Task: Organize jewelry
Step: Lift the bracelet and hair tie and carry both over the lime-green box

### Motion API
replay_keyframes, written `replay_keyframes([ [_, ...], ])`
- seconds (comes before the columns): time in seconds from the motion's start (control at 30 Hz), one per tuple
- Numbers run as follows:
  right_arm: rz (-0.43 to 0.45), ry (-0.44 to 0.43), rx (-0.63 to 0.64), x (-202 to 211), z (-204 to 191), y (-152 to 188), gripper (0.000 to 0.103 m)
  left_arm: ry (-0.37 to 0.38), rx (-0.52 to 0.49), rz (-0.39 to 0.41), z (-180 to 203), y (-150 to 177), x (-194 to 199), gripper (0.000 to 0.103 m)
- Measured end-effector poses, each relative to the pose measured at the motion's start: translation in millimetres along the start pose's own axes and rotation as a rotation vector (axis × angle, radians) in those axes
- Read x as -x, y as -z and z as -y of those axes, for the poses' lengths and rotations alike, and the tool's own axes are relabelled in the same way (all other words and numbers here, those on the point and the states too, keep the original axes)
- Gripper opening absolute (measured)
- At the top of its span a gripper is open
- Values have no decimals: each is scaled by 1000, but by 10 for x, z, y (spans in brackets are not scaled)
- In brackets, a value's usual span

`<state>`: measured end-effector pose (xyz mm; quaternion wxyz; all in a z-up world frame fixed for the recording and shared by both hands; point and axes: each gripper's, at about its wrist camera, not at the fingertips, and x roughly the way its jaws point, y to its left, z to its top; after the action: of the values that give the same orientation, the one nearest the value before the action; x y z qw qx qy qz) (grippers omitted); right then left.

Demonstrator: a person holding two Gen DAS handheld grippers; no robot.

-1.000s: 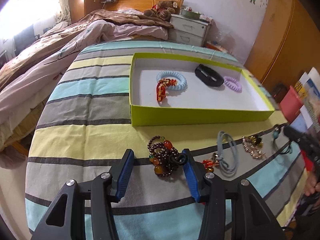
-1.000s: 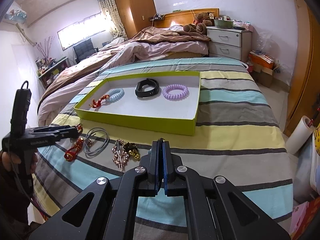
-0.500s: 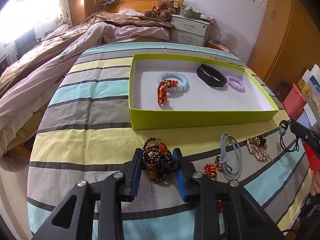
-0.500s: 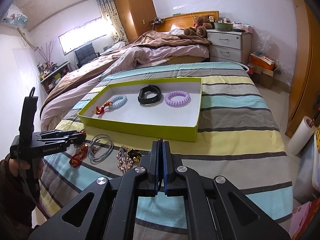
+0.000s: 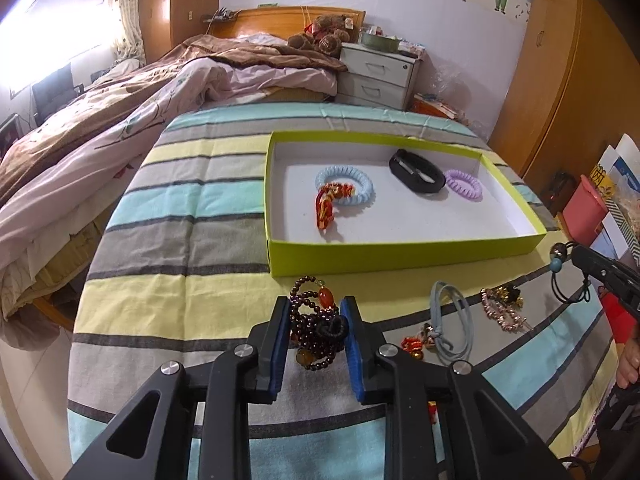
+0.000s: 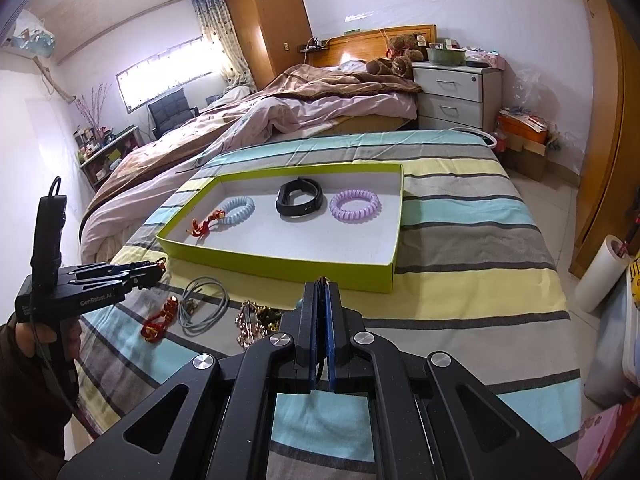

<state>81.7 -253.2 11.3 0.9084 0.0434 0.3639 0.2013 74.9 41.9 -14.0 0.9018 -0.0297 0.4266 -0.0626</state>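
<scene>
On the striped bedspread (image 5: 168,300), just near of the green tray (image 5: 400,254), the dark beaded bracelet (image 5: 316,322) sits bunched between the left gripper (image 5: 316,340), whose jaws have just been closing onto it, likely for lifting into the tray. The right gripper (image 6: 321,320) is clamped on a thin dark cord (image 5: 570,292).

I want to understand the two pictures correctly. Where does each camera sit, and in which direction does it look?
Left wrist: on the left gripper, looking down over the dark bead bracelet between its fingers toward the green box.
Right wrist: on the shut right gripper, facing the box; the left hand shows.
Shared: box, striped cloth, loose jewelry.
</scene>
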Motion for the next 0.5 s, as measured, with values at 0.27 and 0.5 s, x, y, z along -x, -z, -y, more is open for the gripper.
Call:
replay_keyframes([
  [0.27, 13, 1, 4, 7, 3, -132, 3, 42, -15, 51, 82, -195, 203, 25],
  [0.5, 26, 8, 1, -93, 19, -380, 3, 99, -44, 74, 255, -506, 170, 26],
])
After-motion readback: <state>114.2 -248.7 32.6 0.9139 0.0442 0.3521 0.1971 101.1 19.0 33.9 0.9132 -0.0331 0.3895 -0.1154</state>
